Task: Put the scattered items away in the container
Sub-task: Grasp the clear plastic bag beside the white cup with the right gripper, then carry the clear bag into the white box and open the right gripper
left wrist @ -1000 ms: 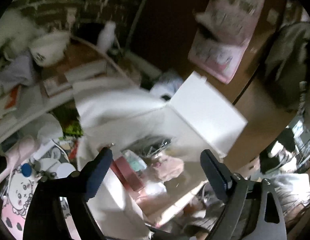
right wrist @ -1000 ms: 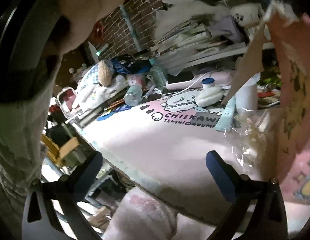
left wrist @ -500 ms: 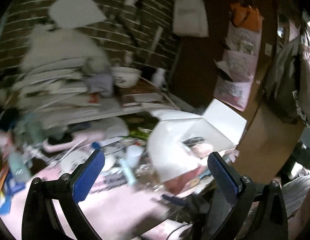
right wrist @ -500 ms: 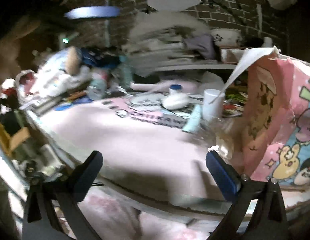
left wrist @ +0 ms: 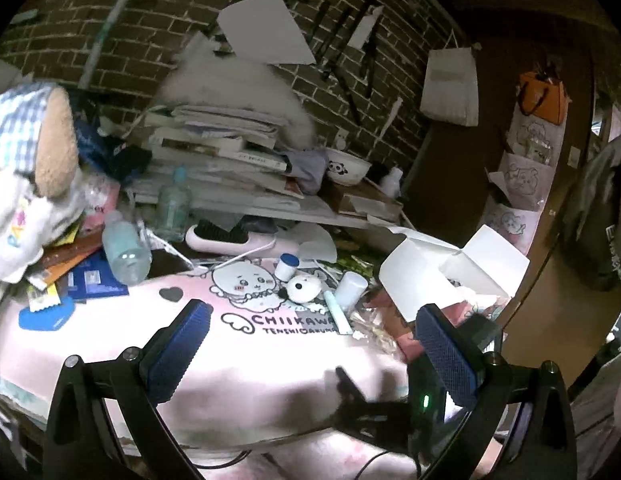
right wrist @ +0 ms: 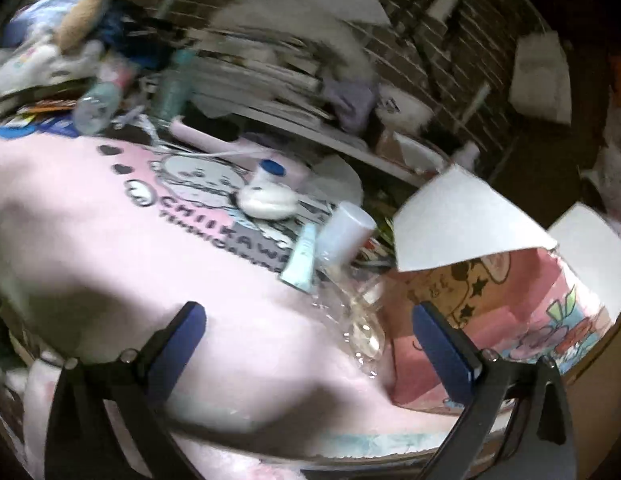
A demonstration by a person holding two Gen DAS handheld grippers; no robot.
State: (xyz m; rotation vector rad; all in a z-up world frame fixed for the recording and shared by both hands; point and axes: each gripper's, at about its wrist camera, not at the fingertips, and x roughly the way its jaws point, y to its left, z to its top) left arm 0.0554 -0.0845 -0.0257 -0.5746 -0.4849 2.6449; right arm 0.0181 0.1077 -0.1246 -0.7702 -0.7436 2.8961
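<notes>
A pink cartoon-printed box point(right wrist: 490, 304) with open white flaps point(left wrist: 450, 276) stands at the right end of a pink mat point(left wrist: 238, 344). Beside it on the mat lie a pale green tube point(left wrist: 337, 315) point(right wrist: 302, 258), a white cup point(left wrist: 349, 289) point(right wrist: 344, 236), a white round plush point(left wrist: 304, 287) point(right wrist: 266, 200), a small blue-capped jar point(left wrist: 286, 267) point(right wrist: 266, 172) and crinkled clear wrap point(right wrist: 362, 320). My left gripper point(left wrist: 310, 356) hangs open over the mat's near edge, holding nothing. My right gripper point(right wrist: 310, 344) is open too, just left of the box.
A stack of books and papers point(left wrist: 222, 152) fills the shelf at the back. A panda bowl point(left wrist: 346, 168), a pink hairbrush point(left wrist: 234, 240), clear bottles point(left wrist: 122, 248) and a plush toy point(left wrist: 34, 184) crowd the left and rear. Brick wall point(left wrist: 150, 40) behind. The other gripper point(left wrist: 390, 404) shows dark below.
Both views have swung away from the box interior and a hand toward the cluttered mat. Both grippers stay open and empty.
</notes>
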